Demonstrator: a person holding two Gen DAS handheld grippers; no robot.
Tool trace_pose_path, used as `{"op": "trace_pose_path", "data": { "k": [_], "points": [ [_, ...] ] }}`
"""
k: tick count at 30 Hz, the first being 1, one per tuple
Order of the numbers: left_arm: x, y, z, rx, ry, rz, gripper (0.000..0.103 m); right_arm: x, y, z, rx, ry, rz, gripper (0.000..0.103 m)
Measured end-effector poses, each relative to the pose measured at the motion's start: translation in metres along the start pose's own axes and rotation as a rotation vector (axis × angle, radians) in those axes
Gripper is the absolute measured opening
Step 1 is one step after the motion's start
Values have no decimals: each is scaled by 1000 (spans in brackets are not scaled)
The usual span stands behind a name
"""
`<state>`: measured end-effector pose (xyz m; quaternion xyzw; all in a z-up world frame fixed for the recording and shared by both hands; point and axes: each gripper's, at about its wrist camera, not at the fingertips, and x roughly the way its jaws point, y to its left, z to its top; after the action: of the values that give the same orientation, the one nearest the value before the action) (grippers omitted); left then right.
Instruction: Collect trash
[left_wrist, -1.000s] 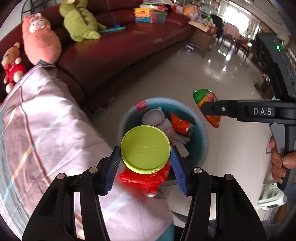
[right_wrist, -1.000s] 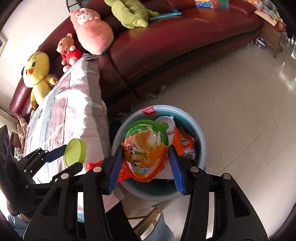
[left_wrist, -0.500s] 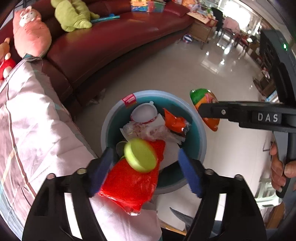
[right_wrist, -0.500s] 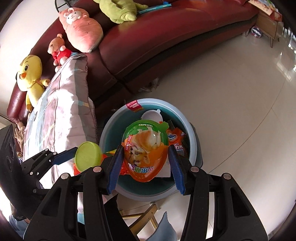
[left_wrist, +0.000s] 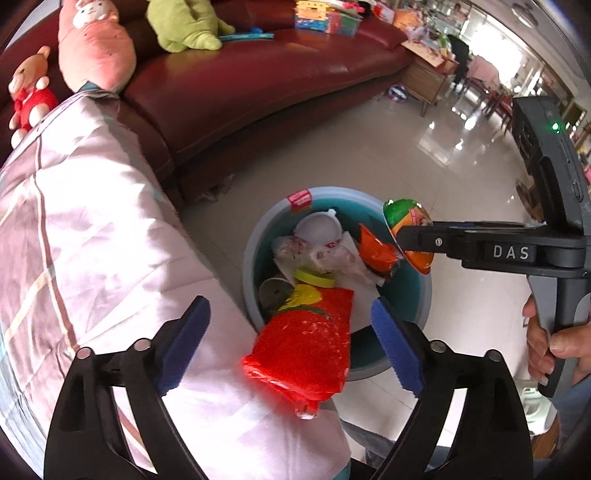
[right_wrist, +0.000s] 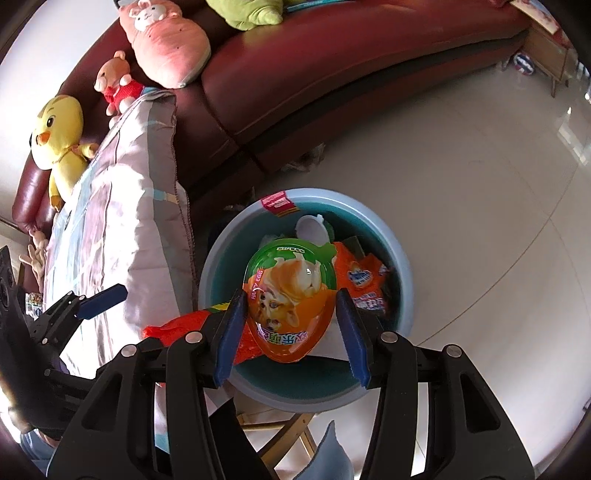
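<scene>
Glossy pale floor tiles run beside a dark red sofa (right_wrist: 332, 74), and the blue bin (left_wrist: 424, 288) stands at the corner of the quilt-draped seat (left_wrist: 92, 240). Our left gripper (left_wrist: 288, 343) is opening with nothing between its pads; the red wrapper (left_wrist: 306, 339) hangs over the bin's near rim. Our right gripper (right_wrist: 291, 314) clamps the egg-shaped snack pack (right_wrist: 288, 295) above the bin. We should centre it over the opening before letting go. Whether the red wrapper will slide in, we cannot tell; the bin's bottom is buried.
</scene>
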<state>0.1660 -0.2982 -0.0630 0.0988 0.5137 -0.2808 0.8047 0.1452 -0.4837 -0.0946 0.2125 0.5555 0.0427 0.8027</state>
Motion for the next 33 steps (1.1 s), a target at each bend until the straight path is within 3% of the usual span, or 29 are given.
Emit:
{"op": "trace_pose_path", "data": {
  "k": [1, 4, 8, 16, 21, 25, 33],
  "points": [
    [-1, 3, 0, -8, -1, 1, 91, 2, 2, 1, -2, 5, 4, 48],
    [-4, 7, -2, -25, 5, 1, 92, 6, 6, 2, -5, 20, 13, 66],
    [-5, 11, -4, -47, 10, 10, 93, 7, 12, 0, -12, 29, 13, 73],
    [-22, 18, -16, -80, -8, 70, 93, -6, 17, -6, -16, 17, -8, 84],
    [-41, 21, -23, -98, -42, 106, 94, -21, 28, -14, -48, -10, -25, 85],
    [-58, 23, -29, -123, -65, 125, 96, -38, 38, -24, -74, -36, -19, 92],
    [-89, 26, -46, -157, -102, 151, 97, -69, 57, -49, -131, -75, -43, 96]
  ]
}}
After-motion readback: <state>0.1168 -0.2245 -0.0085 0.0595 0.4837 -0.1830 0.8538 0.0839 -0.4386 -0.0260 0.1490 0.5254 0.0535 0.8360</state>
